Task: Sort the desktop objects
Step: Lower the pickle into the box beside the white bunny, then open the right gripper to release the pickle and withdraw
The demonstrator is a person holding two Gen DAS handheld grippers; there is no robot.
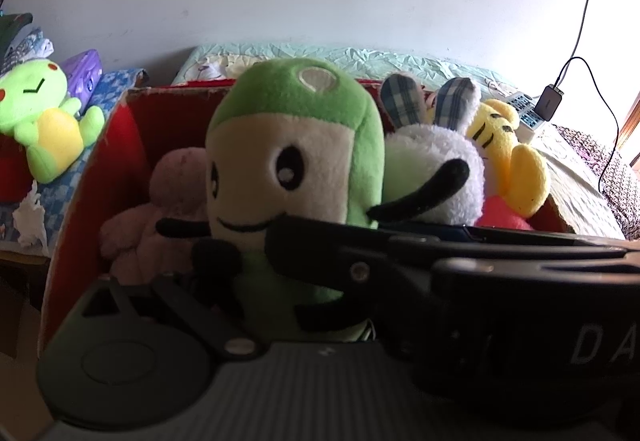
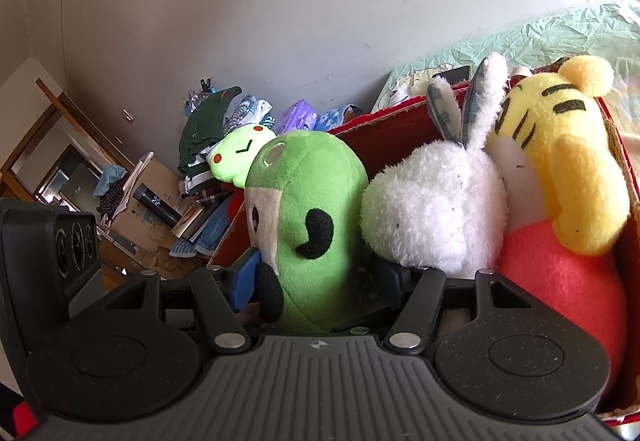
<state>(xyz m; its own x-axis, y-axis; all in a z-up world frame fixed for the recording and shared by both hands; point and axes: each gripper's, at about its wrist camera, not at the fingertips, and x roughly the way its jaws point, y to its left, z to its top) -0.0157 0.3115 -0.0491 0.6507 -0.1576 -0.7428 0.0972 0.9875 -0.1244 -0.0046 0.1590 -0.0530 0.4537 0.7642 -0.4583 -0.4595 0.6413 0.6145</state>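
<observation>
In the right wrist view the right claw (image 2: 316, 281) grips the green plush toy (image 2: 308, 209) at its lower body, blue pads pressed on both sides, low in the centre of the frame inside the red cardboard box (image 2: 384, 129). A white rabbit plush (image 2: 436, 209) and a yellow tiger plush (image 2: 560, 161) sit to its right. The left claw (image 1: 248, 273) stands wide apart, gripping nothing, just in front of the green toy

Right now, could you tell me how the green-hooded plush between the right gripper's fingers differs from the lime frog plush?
The green-hooded plush stands inside the red box; the lime frog plush lies outside it. The first has a cream face and black arms; the frog has a yellow belly and red cheeks. Both are green soft toys.
</observation>
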